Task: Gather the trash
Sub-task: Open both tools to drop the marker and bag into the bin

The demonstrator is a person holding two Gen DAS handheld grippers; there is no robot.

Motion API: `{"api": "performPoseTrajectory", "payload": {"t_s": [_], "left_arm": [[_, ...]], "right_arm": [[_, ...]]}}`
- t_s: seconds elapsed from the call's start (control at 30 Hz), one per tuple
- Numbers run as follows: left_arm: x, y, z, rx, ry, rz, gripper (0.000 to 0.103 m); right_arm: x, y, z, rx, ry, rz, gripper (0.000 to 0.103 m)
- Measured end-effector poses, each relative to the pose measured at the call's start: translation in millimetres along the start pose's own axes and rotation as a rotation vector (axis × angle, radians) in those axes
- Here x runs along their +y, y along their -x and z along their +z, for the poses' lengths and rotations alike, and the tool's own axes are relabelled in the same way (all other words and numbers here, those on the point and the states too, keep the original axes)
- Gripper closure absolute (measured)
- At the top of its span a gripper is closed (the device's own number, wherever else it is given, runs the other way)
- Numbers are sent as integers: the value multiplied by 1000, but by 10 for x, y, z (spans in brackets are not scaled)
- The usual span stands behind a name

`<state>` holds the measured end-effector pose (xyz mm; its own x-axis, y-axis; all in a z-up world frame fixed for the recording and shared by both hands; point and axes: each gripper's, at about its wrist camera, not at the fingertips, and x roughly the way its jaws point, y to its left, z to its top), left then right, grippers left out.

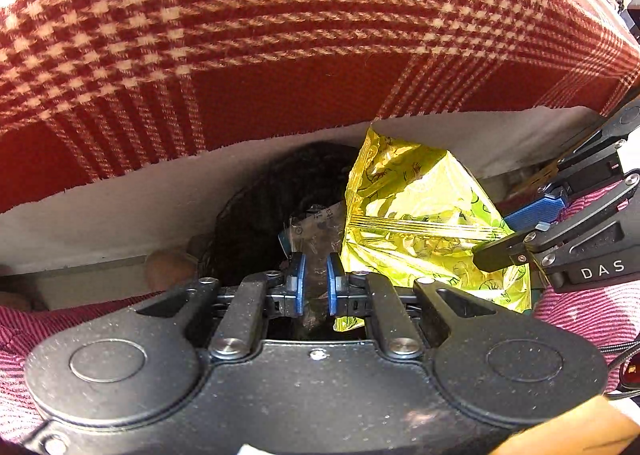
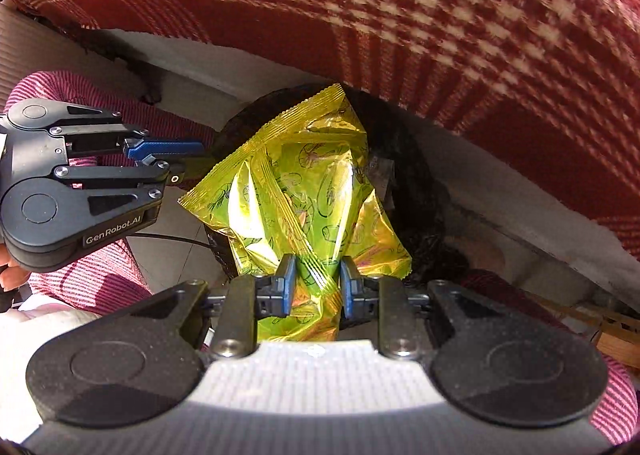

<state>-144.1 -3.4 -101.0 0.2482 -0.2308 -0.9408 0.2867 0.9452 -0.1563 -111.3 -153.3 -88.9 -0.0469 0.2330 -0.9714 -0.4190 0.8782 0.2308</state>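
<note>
Trash is what both grippers carry here, held right over the dark mouth of a black bin bag (image 1: 260, 207) that sits on the floor below the edge of a red-and-cream checked blanket (image 1: 280, 35). The right gripper (image 2: 318, 283) has its 2 blue pads clamped on the crumpled waist of a shiny yellow-green snack wrapper (image 2: 304, 183), which hangs point-down toward the bag. The left gripper (image 1: 316, 281) has its fingers nearly together, pinching a thin clear plastic wrapper (image 1: 316, 227) that dangles into the same opening. Both tools point steeply downward, just beside each other, with pink striped sleeves (image 1: 592, 307) close around them. To my eye the step in hand is the drop. Done well, it means getting each piece fully inside the rim before letting go, since the foil wrapper is wide, stiff and light and could catch on the edge or slide out onto the floor. Releasing the clear piece first, then the yellow one, would keep the 2 tools from knocking together. How deep the bag goes I cannot tell.
</note>
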Motion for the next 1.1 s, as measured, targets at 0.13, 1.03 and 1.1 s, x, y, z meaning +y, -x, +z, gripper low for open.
{"api": "performPoseTrajectory", "payload": {"t_s": [0.13, 1.03, 1.1], "left_arm": [[39, -4, 32, 6, 5, -8, 92], [-29, 98, 49, -11, -22, -3, 78], [-28, 124, 59, -14, -24, -3, 73]], "right_arm": [[-4, -80, 32, 14, 2, 2, 73], [-163, 113, 66, -68, -22, 32, 53], [-169, 153, 63, -77, -24, 31, 53]]}}
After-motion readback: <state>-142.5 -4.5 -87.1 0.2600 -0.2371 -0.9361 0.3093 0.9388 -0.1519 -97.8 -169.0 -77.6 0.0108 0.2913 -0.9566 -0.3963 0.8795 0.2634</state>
